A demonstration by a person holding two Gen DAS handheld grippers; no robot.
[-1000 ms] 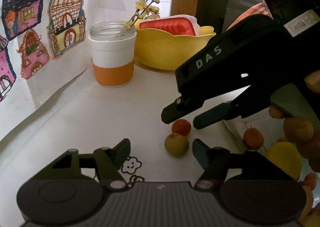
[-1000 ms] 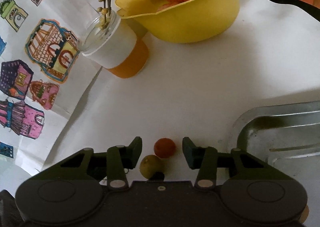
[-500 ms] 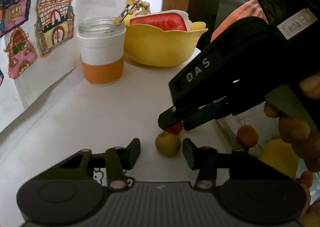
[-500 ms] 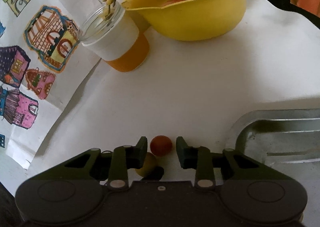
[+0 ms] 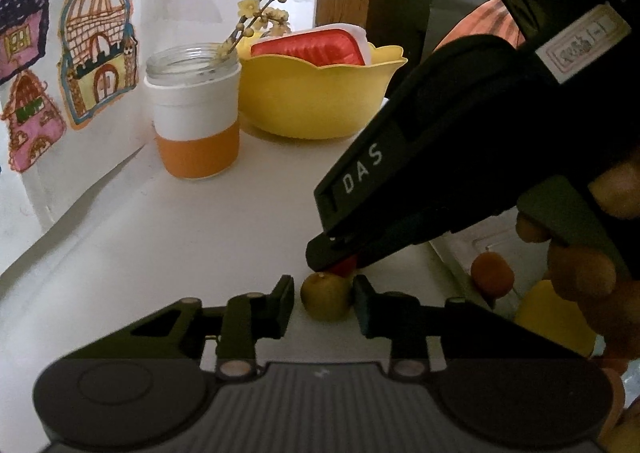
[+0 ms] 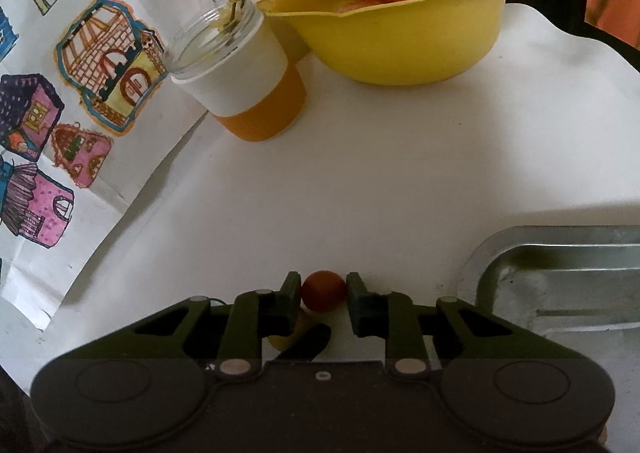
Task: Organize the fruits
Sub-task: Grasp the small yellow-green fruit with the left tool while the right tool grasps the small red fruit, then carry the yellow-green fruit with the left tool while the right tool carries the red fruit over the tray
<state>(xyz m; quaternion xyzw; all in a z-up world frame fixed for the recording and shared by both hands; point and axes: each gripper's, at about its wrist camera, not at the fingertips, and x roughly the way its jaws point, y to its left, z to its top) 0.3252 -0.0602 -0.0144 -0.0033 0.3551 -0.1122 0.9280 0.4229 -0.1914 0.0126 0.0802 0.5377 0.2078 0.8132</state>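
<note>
Left wrist view, left gripper: jaws partly open around a yellow-green fruit on the white tabletop; the right finger touches or nearly touches its skin, the left finger stands apart; nothing is clamped.
Left wrist view, right gripper: reaches in from the right, tips low over a red fruit just behind the yellow-green one; the opening cannot be told from this side.
Left wrist view, tray side: an orange fruit and a yellow fruit lie toward the right edge of the tabletop, seemingly in the metal tray.
Left wrist view, far edge: an orange-banded jar with a flowering twig, and a yellow bowl, stand well apart from the fruits.

Right wrist view, right gripper: jaws narrowly open, bracketing the red fruit; the left finger touches or nearly touches it, a small gap remains on the right; not yet pinched.
Right wrist view, neighbour: the yellow-green fruit shows just below the left finger, largely hidden.
Right wrist view, metal tray: near the right edge of the tabletop; the visible part holds nothing.

Risk, crowding: both tools work fruits lying side by side, so fingers may collide.
Risk, rolling: round fruit pressed from one side only may squirt out and roll across the tabletop.
Risk, grip depth: contact sits near the fingertips; a shallow pinch may slip on lifting.
</note>
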